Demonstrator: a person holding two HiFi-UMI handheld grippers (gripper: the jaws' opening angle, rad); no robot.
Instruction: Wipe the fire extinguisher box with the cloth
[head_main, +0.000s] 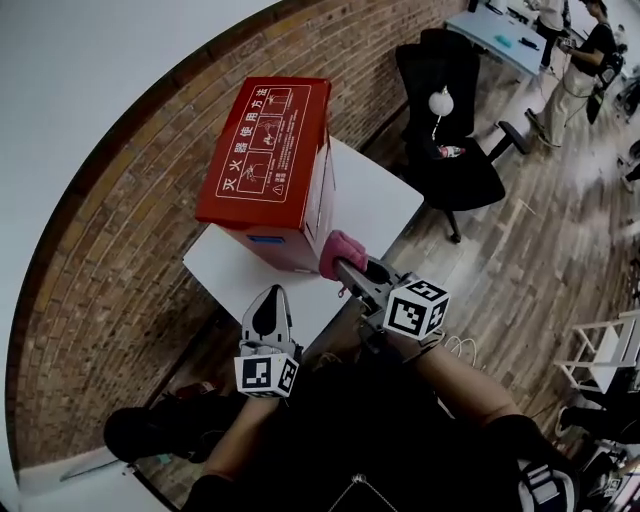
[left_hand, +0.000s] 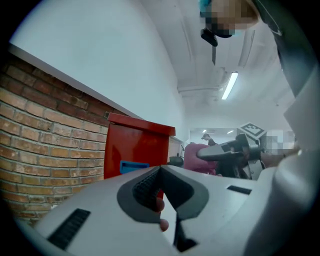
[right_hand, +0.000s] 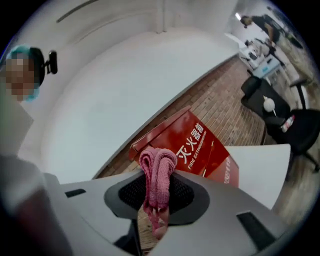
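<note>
The person's forearms reach forward, each ending in a marker cube. The left gripper (head_main: 269, 300) hovers at the desk's (head_main: 375, 205) near edge, its tip over the white top. In the left gripper view its tongs (left_hand: 160, 172) are pressed together at the tips with nothing between them. It points toward the box and stands apart from it.

Just to its right, the right gripper (head_main: 345, 268) reaches over the same near edge. Its tongs are pinching a pink cloth (head_main: 340, 252). In the right gripper view the cloth (right_hand: 157, 172) is bunched in folds between the ribbed pads, with a loop bulging above them and a short end hanging below. The bunched cloth sits at the box's near right corner, low on its right side. I cannot tell whether it is touching or only just beside.

The red fire extinguisher box (head_main: 265, 170) stands on the desk along its left edge, next to the brick wall (head_main: 120, 260). Its top face bears white characters and line drawings, and a blue label shows on its near face. The desk's right half is bare.

Past the desk's far right corner a black office chair (head_main: 450, 150) stands on the wooden floor (head_main: 540, 250). Farther off, a person (head_main: 578, 65) stands by a pale table (head_main: 495, 35).
</note>
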